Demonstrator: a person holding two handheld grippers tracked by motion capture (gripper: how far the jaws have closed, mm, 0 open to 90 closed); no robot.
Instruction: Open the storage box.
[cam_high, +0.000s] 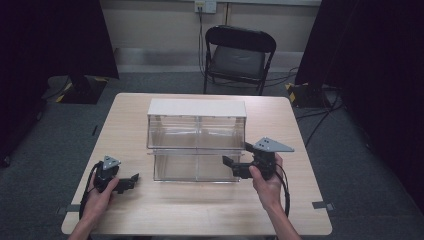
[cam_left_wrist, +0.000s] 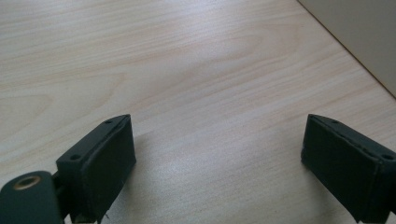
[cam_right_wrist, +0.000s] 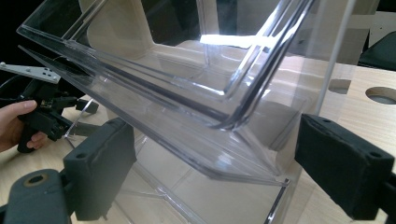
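1. Clear acrylic bin unit (cam_high: 196, 145) sits mid-table (cam_high: 210, 210), white top, two tiers; folding chair (cam_high: 239, 55) behind the table.
2. Right gripper (cam_high: 235, 159) at the unit's right front corner, jaws spread wide either side of the lower bin's corner (cam_right_wrist: 233, 154); gripping nothing.
3. Left gripper (cam_high: 134, 181) low over bare tabletop, front-left of the unit, near it but apart; jaws wide open, empty.

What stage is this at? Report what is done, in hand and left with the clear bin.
Done: nothing visibly moved or gripped; the clear bin sits mid-table, apparently empty. In hand: the right gripper is at the bin's right front corner, jaws open either side of the sloped front panel, not clamped. The left gripper is open over bare table, idle. Left: probably closing on the panel and working it.
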